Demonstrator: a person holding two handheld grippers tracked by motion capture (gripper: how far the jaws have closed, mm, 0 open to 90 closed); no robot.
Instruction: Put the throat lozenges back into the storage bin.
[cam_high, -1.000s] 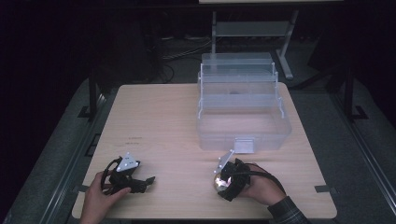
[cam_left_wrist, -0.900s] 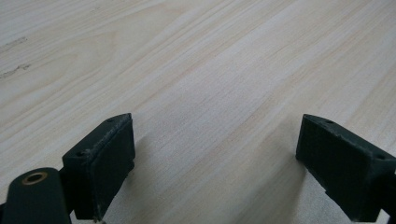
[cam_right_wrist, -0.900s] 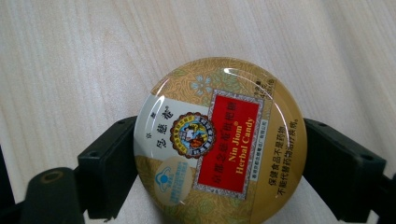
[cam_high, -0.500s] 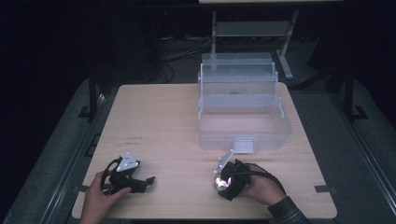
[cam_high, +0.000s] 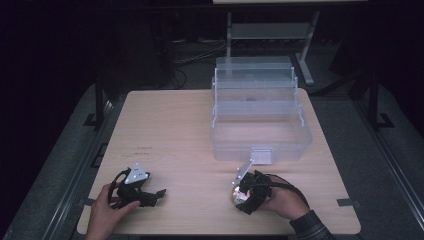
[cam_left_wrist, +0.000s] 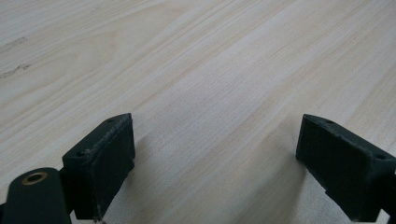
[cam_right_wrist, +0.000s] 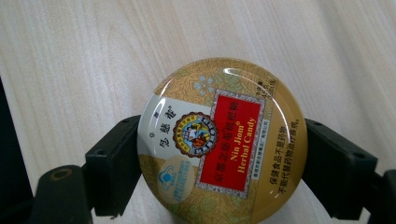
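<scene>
On the pale wooden table (cam_high: 190, 130) sits 1 clear plastic tiered box (cam_high: 257, 112), opened out in 3 steps toward the far edge, with a grey latch plate on its near wall. It stands at the far right part of the table, just beyond the right gripper (cam_high: 239, 192) and well apart from the left gripper (cam_high: 159, 192). Between the 2 grippers lies bare wood, and nothing stands between the right gripper and the box's near wall.

Both grippers rest near the table's near edge, each held in 1 hand: the left hand (cam_high: 102, 212) at the near left corner, the right hand (cam_high: 285, 202) with a dark sleeve toward the near right.

The right gripper is clenched on 1 round gold candy tin (cam_right_wrist: 222, 142), its 2 black jaws pressing opposite sides of the rim; the lid carries a red panel reading "Nin Jiom Herbal Candy". From the high view the tin (cam_high: 237, 196) shows as a small shiny disc at the gripper's tip, low over the wood.

The left gripper (cam_left_wrist: 215, 161) stands released, its 2 black jaws spread wide with bare wood grain between them.

Compared with 1 second earlier, both hands, both grippers and the box sit in the same places
</scene>
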